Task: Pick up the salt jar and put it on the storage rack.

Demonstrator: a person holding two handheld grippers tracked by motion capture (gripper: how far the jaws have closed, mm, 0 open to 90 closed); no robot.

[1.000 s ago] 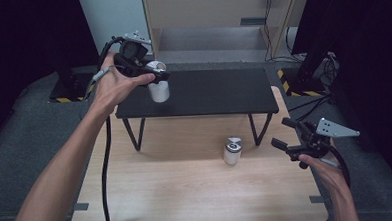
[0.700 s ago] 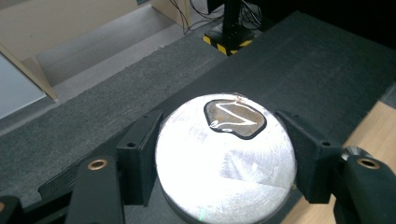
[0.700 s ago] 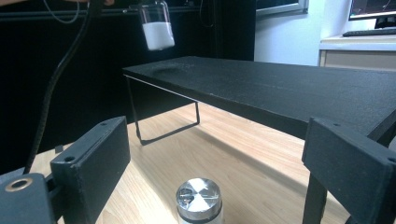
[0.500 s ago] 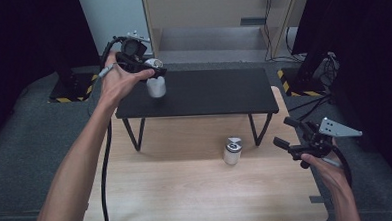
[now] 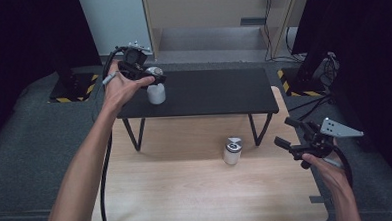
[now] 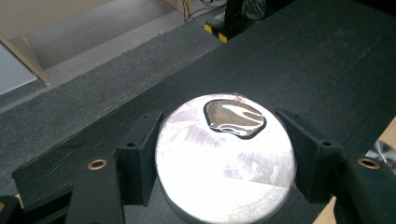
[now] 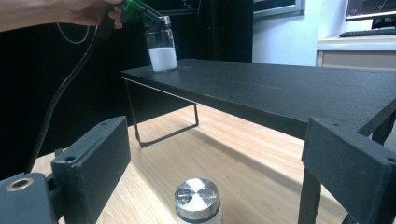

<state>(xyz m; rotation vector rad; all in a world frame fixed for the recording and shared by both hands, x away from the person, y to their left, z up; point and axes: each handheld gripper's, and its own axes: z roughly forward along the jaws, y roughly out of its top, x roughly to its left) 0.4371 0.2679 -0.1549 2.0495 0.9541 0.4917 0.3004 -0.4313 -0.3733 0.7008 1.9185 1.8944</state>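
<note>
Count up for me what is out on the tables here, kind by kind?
Small white jars with silver metal lids: 2, one on the black shelf, one on the wooden table
Black raised shelf on wire legs: 1
Light wooden table: 1
Total: 4

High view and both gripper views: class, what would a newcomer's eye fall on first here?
The left gripper clamps a shaker's silver lid at the black shelf's left end. A second shaker stands on the wooden table below, with the right gripper open beside it.
</note>
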